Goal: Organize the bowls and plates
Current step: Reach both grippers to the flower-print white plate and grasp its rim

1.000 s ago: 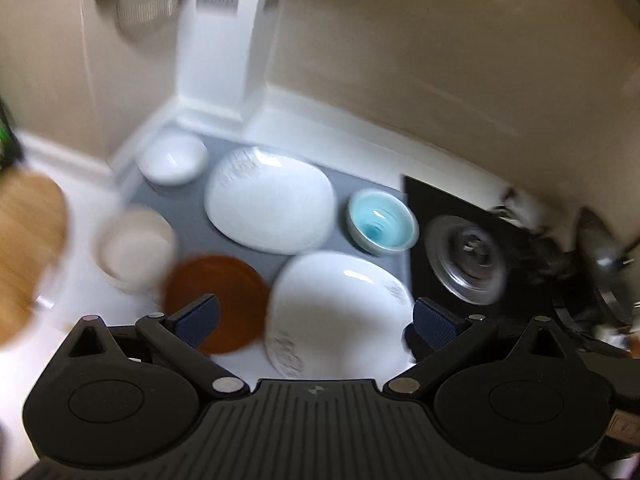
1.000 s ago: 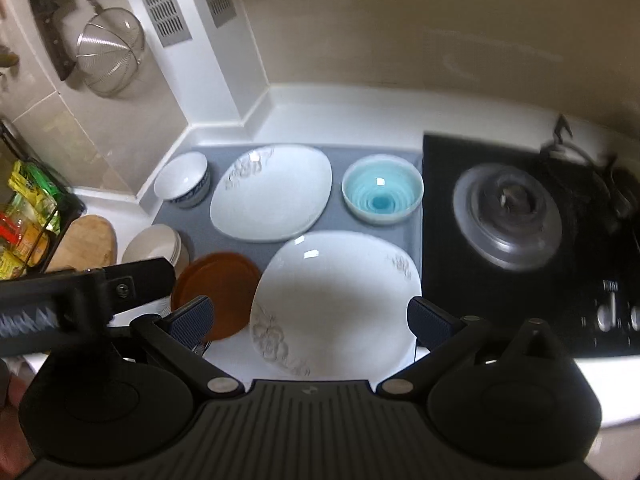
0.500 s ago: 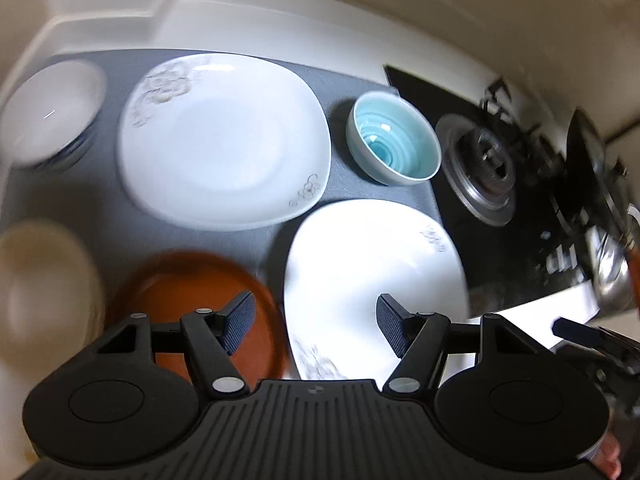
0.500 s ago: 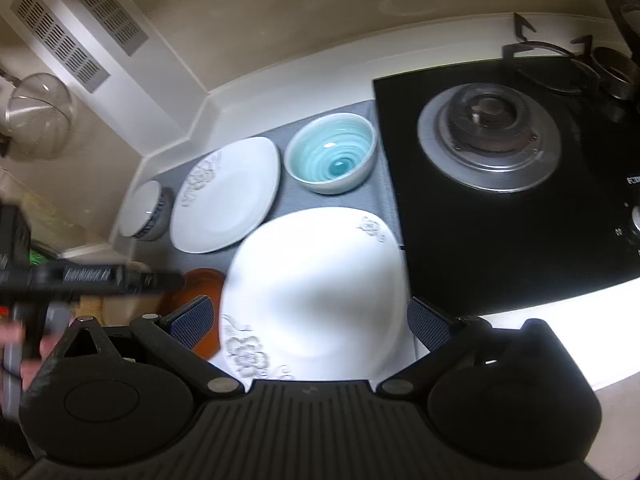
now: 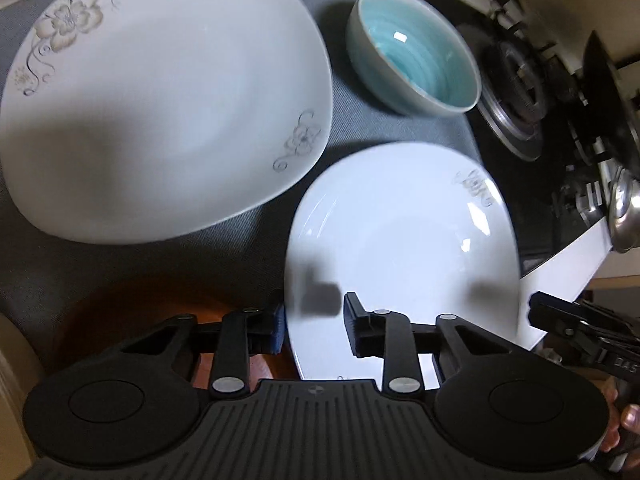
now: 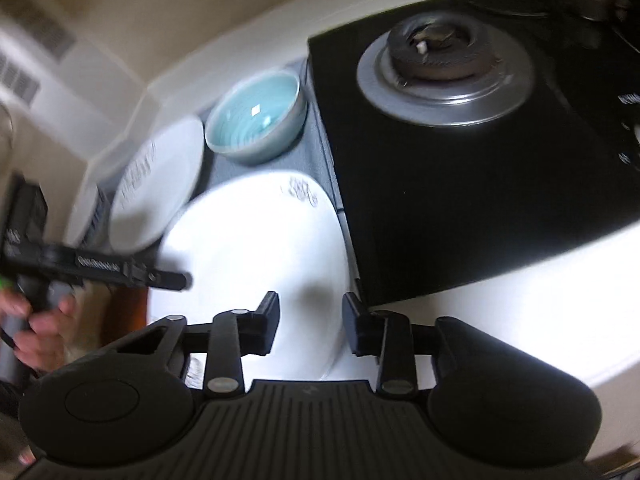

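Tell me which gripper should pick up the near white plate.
Probably left. The left gripper straddles the near white plate's left rim, jaws part-open. The right gripper straddles its right rim, blurred.

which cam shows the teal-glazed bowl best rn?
Left wrist view: the round teal-glazed ceramic bowl sits large and fairly sharp, swirl lines and grey outer wall visible. Right wrist view shows the same bowl smaller and motion-blurred, though whole.

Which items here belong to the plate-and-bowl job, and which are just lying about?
Job: near plate, straddled at opposite edges by the left gripper and right gripper; far plate; blue bowl; brown plate.

Lying about: grey mat, stove, burner.
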Motion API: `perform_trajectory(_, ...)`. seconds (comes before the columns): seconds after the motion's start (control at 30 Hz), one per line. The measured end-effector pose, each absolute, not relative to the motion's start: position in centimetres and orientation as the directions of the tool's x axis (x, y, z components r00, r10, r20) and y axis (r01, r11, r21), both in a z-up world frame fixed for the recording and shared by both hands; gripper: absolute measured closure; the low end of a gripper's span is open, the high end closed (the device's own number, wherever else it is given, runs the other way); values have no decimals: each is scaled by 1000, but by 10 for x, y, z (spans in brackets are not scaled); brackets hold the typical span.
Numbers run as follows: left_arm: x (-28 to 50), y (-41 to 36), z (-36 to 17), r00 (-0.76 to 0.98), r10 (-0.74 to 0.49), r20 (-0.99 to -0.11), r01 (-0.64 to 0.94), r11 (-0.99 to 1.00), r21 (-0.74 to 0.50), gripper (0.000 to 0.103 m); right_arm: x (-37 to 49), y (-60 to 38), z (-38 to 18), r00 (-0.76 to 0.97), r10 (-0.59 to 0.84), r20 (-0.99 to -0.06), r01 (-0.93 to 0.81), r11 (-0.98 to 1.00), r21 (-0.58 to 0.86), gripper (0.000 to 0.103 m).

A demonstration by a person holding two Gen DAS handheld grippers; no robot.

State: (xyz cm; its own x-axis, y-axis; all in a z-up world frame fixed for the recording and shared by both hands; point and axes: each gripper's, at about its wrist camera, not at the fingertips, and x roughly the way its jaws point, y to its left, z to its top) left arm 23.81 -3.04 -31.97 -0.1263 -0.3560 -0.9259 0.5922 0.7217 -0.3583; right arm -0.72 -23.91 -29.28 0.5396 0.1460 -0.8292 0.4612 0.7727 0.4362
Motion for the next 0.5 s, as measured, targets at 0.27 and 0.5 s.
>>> perform_trajectory(0.27,257,-25,-328,-227,-390,-892,449,771,-451,71,-1,-263,-324,541,276,-794,446,706,549,74)
perform_trajectory(0.5,230,-32,-323,-238,-373,-897,485,755,-443,65,-6,-280,-324,542,329,-773,439,673,595,74)
